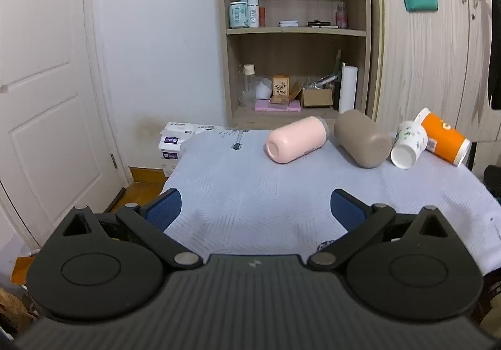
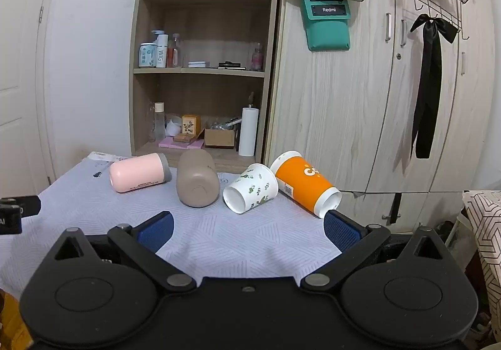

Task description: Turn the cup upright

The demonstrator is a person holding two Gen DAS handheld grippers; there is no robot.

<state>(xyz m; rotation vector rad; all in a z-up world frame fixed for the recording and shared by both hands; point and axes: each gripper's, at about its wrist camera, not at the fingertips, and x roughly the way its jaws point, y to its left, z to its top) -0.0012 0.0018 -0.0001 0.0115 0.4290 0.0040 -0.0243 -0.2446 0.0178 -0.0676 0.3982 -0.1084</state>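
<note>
Several cups lie on their sides in a row at the far side of the table (image 1: 250, 193): a pink cup (image 1: 296, 138) (image 2: 139, 172), a taupe cup (image 1: 361, 138) (image 2: 196, 182), a white cup with green leaf print (image 1: 408, 145) (image 2: 250, 188), and an orange paper cup (image 1: 444, 137) (image 2: 305, 182). My left gripper (image 1: 256, 209) is open and empty, hovering over the near half of the table, short of the pink and taupe cups. My right gripper (image 2: 249, 229) is open and empty, just short of the white cup, its right pad near the orange cup's rim.
The table has a pale blue-grey cloth (image 2: 235, 240). A wooden shelf unit (image 2: 200, 68) with bottles and boxes stands behind it, a wardrobe (image 2: 375, 99) to the right, a white door (image 1: 40, 99) at left. Part of the left gripper (image 2: 15, 212) shows at the right wrist view's left edge.
</note>
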